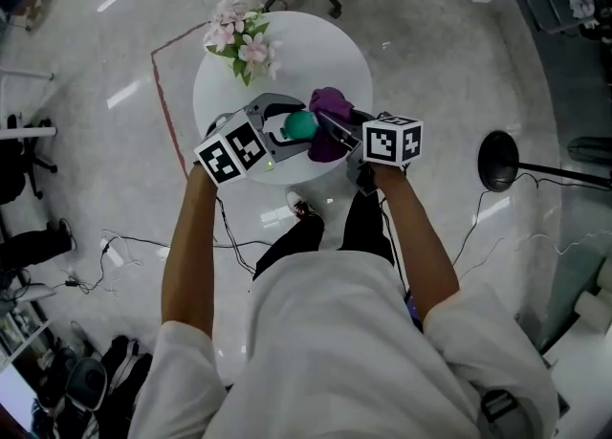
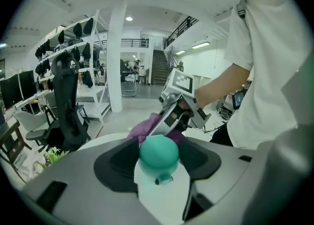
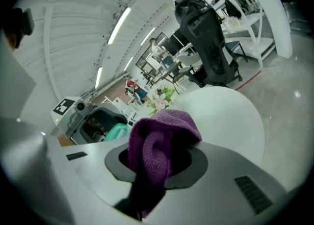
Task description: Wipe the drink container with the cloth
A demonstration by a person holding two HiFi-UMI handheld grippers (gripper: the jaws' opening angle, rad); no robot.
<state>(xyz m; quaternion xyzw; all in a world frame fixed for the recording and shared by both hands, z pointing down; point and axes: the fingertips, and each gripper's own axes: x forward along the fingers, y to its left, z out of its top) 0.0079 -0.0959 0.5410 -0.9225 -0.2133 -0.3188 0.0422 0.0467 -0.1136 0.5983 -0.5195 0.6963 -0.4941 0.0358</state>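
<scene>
Left gripper (image 2: 158,156): jaws are set partway apart and closed on the drink container (image 2: 163,189), with its teal cap (image 2: 159,151) seen between the black pads. Right gripper (image 3: 157,164): jaws are clamped on a bunched purple cloth (image 3: 164,133), which bulges out past the tips. The cloth is held just beside the cap; contact cannot be confirmed. Both items are held over the near edge of a round white table (image 1: 335,59). Pink flowers (image 1: 242,43) are noted at the table's far left.
</scene>
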